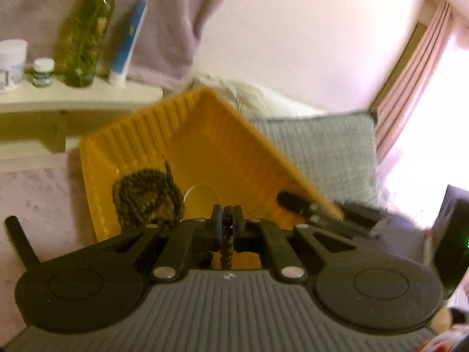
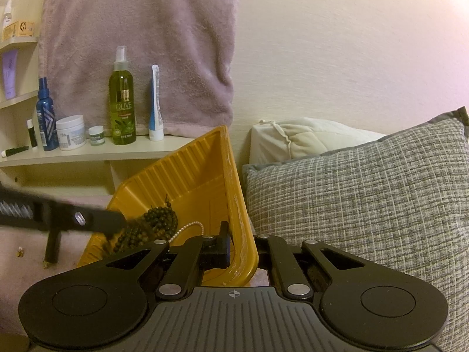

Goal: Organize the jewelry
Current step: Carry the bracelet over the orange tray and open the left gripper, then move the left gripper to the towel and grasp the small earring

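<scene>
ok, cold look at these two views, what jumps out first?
The yellow tray, tilted up against the grey cushion, with the right gripper clamped on its near rim. Inside it, a heap of dark bead necklace; the left gripper is shut on a strand of those beads, and a thin pearl strand lies beside the heap. Behind, a shelf of toiletries, the green spray bottle tallest.

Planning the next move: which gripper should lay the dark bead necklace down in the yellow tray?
Left. The left gripper is already shut on the bead necklace over the yellow tray; the right gripper is clamped on the tray's rim, steadying it.
</scene>
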`<state>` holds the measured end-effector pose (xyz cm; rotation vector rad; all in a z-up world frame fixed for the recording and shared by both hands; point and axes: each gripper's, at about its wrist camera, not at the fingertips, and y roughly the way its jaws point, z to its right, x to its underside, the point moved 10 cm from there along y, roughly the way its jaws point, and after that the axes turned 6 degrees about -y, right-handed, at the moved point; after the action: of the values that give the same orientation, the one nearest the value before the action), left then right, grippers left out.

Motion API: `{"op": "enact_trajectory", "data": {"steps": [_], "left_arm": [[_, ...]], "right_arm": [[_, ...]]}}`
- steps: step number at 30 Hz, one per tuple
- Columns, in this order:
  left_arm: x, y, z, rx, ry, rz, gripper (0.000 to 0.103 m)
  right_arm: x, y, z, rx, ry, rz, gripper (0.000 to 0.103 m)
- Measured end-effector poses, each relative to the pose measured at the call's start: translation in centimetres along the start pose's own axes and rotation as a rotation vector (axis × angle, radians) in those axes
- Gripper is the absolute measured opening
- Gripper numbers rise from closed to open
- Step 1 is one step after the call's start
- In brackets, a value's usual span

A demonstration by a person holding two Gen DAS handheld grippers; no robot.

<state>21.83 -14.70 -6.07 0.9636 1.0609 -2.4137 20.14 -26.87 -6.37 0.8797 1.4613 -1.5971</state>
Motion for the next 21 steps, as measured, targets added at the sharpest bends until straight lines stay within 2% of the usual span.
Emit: {"op": "enact_trajectory", "data": {"steps": [6,7,10,12,14,18,21], "left_arm": [[1.2,1.8,-1.6,-0.091,0.057,-0.048,0.006],[1.1,1.6,-2.0,-0.096,0.053,-0.046,0.006],[0.3,0.8,-3.5,-0.113,0.003,-0.018,0.016],[-0.4,-0.4,-5.0,-0.153,-0.017,0.018,0.018],[-0.9,-1.8,-6.7,-0.211,-0.027,0.047,0.019],[-1.5,-5.5,-11.8,-0.402,-0.056,0.124,0.02],[-0.7,-8.1,-15.6,-0.512,-0.101,0.144,0.023]], "right_arm": [[0.0,0.1,0.0,-0.001,-0.001,0.0,0.006],[0.0,0.1,0.0,-0.001,-0.001,0.0,0.006],[0.0,0.1,0.0,0.0,0.0,0.0,0.006],[0.0,0.1,0.0,0.0,0.001,0.0,0.006],[0.0,0.1,0.0,0.0,0.002,0.0,0.006],[0.1,0.1,0.0,0.0,0.004,0.0,0.006],[0.1,0.1,0.0,0.0,0.004,-0.001,0.006]]}}
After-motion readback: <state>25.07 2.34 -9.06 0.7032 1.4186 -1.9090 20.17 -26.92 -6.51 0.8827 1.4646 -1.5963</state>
